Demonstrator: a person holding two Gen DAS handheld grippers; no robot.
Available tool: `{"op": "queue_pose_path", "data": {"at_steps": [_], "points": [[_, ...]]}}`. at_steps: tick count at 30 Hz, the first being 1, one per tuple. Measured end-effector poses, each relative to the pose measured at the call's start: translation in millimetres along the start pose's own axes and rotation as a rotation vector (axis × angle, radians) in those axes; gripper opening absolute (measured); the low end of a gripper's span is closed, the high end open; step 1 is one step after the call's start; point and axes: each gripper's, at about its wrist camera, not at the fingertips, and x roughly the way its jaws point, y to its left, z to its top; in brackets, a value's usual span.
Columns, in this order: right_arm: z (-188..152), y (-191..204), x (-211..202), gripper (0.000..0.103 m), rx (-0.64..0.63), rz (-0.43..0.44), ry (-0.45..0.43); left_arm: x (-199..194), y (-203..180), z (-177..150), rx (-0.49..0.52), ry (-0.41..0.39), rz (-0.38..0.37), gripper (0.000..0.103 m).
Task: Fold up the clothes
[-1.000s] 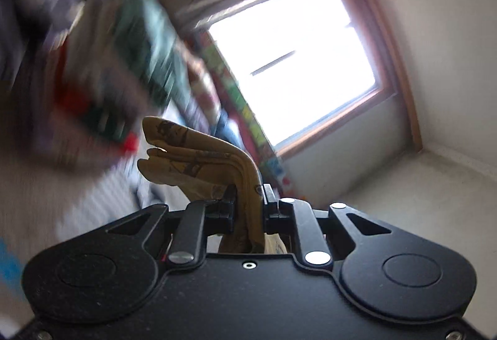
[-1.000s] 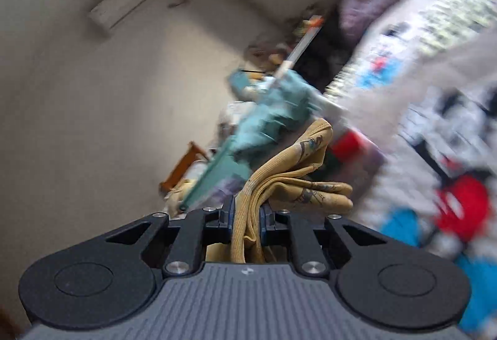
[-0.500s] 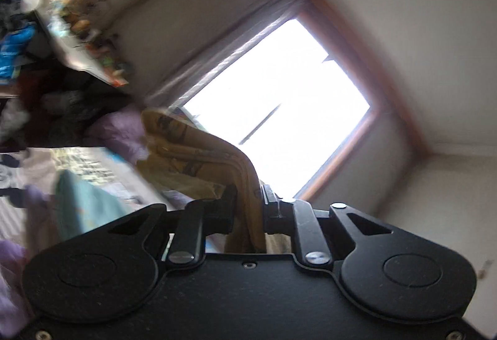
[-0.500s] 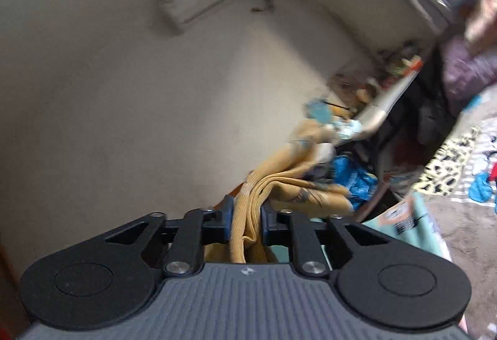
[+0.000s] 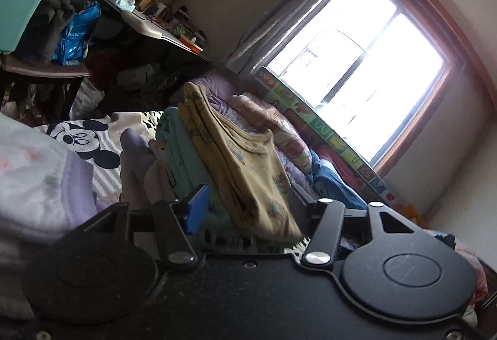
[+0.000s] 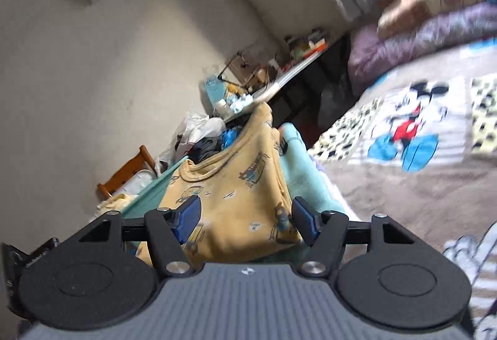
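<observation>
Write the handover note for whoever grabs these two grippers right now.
Left gripper: jaws opening, pads off the cloth.
Right gripper: jaws opening, the shirt's edge lies between them, not pinched.
Folded yellow printed shirt: lies on top of a folded teal garment on the Mickey Mouse bedspread.
Done: yellow shirt folded and set on the stack.
Left: draw both grippers clear without dragging the shirt, then probably take the next garment.

The yellow shirt's (image 6: 236, 184) near edge is hidden behind the right gripper (image 6: 245, 215); pillows (image 6: 435, 14) by the window are just blur.
</observation>
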Motion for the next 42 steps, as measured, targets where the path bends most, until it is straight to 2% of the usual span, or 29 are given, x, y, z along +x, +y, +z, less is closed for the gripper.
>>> {"op": "queue_pose_path", "data": {"at_steps": [4,6,10,15,18,21,24,26,36,42], "points": [[-5,16,-21,0.067,-0.057,-0.057,-0.004,-21,-19,-18,0.090,0.017,0.083,0.080],[-6,26,-31,0.075,-0.080,-0.095,0.012,-31,-30,-24,0.136,0.034,0.138,0.090],[-6,49,-53,0.090,-0.124,-0.183,0.066,-54,-61,-27,0.220,0.039,0.200,0.103],[-2,84,-78,0.102,-0.191,-0.251,0.116,-73,-100,-24,0.306,0.033,0.311,0.103],[-1,105,-93,0.102,-0.232,-0.266,0.155,-84,-121,-24,0.363,0.025,0.371,0.103],[-1,121,-104,0.103,-0.260,-0.311,0.159,-92,-135,-25,0.383,0.058,0.382,0.103],[-4,135,-114,0.103,-0.283,-0.361,0.169,-94,-147,-27,0.439,0.084,0.460,0.103],[-8,142,-117,0.103,-0.294,-0.385,0.181,-96,-153,-33,0.476,0.068,0.488,0.103],[-28,173,-128,0.103,-0.389,-0.492,0.192,-110,-172,-45,0.505,0.057,0.540,0.103],[-28,184,-135,0.103,-0.381,-0.498,0.176,-119,-177,-42,0.500,0.049,0.547,0.103]]}}
